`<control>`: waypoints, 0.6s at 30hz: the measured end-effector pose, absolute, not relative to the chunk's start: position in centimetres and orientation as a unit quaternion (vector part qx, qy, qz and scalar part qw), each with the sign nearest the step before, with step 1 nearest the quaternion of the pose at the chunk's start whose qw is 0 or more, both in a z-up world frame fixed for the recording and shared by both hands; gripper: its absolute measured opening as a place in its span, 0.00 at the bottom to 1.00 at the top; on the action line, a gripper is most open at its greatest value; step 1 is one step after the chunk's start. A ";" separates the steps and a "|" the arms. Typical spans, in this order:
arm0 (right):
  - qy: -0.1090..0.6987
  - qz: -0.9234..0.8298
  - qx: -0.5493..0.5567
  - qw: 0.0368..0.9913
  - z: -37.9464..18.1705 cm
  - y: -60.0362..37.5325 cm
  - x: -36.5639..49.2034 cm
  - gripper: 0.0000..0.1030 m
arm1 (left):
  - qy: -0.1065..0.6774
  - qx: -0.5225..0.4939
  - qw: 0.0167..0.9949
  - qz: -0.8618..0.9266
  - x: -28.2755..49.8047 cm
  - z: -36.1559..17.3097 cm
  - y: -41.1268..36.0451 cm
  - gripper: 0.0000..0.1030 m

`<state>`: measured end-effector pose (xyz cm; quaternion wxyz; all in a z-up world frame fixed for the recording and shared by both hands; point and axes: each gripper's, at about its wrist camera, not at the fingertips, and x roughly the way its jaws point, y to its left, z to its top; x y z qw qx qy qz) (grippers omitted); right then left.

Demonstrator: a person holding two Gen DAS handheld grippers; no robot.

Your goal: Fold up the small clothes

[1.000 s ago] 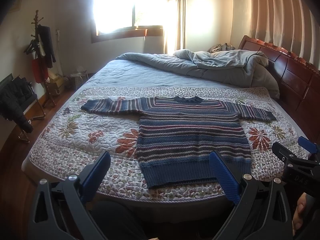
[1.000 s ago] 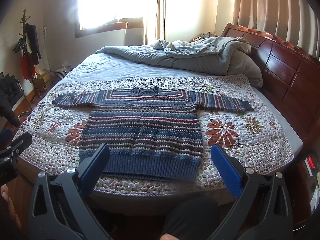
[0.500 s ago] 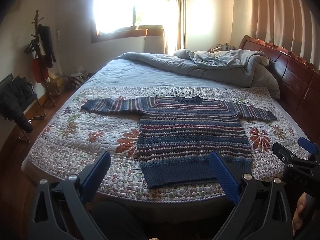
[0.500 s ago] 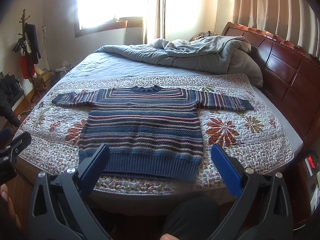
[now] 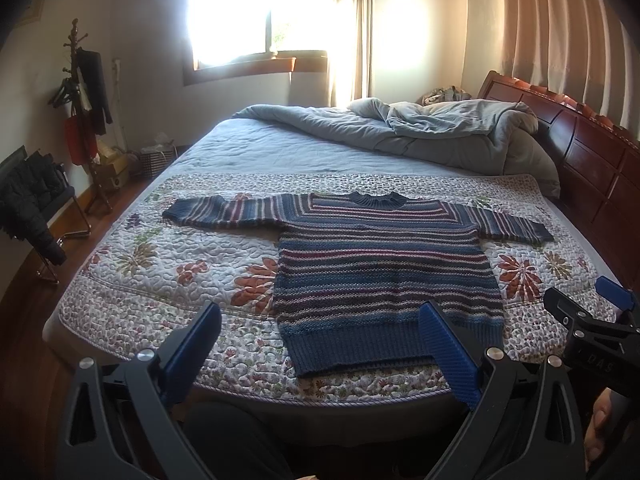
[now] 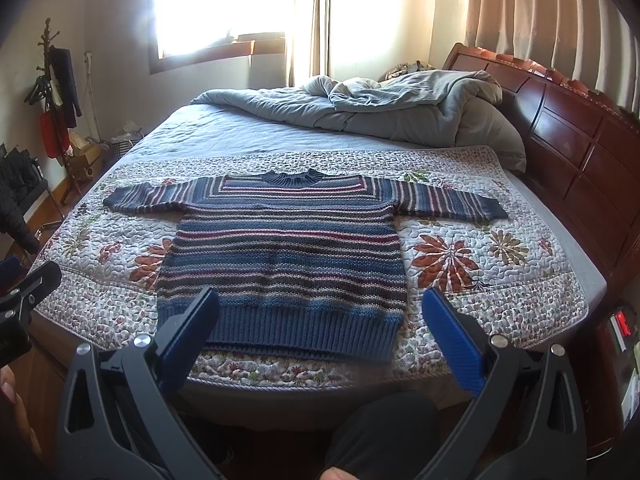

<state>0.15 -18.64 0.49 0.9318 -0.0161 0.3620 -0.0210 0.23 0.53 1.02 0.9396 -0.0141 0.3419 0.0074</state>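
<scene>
A small blue striped knit sweater (image 5: 384, 264) lies flat on a floral quilt (image 5: 168, 280), sleeves spread out, hem toward me; it also shows in the right wrist view (image 6: 288, 248). My left gripper (image 5: 320, 344) is open and empty, held off the near edge of the bed, just short of the hem. My right gripper (image 6: 320, 340) is open and empty, also short of the hem. The right gripper shows at the right edge of the left wrist view (image 5: 592, 328).
A rumpled grey duvet (image 5: 420, 132) lies at the far side of the bed. A dark wooden headboard (image 6: 568, 120) runs along the right. A coat rack (image 5: 84, 92) and a chair with a dark jacket (image 5: 32, 200) stand on the left floor.
Both grippers have crept very slightly; the sweater has not moved and both stay open.
</scene>
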 end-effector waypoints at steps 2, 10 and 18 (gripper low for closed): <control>0.363 -0.021 -0.016 0.932 0.4 -18.7 0.2 0.98 | 0.342 -0.013 0.940 0.008 0.3 0.9 0.5 0.96; 0.366 -0.023 -0.014 0.930 0.0 -18.9 0.3 0.98 | 0.342 -0.013 0.940 0.007 0.4 0.8 0.4 0.96; 0.371 -0.025 -0.012 0.928 -0.3 -19.2 0.9 0.98 | 0.346 -0.011 0.938 0.006 0.9 0.4 0.0 0.96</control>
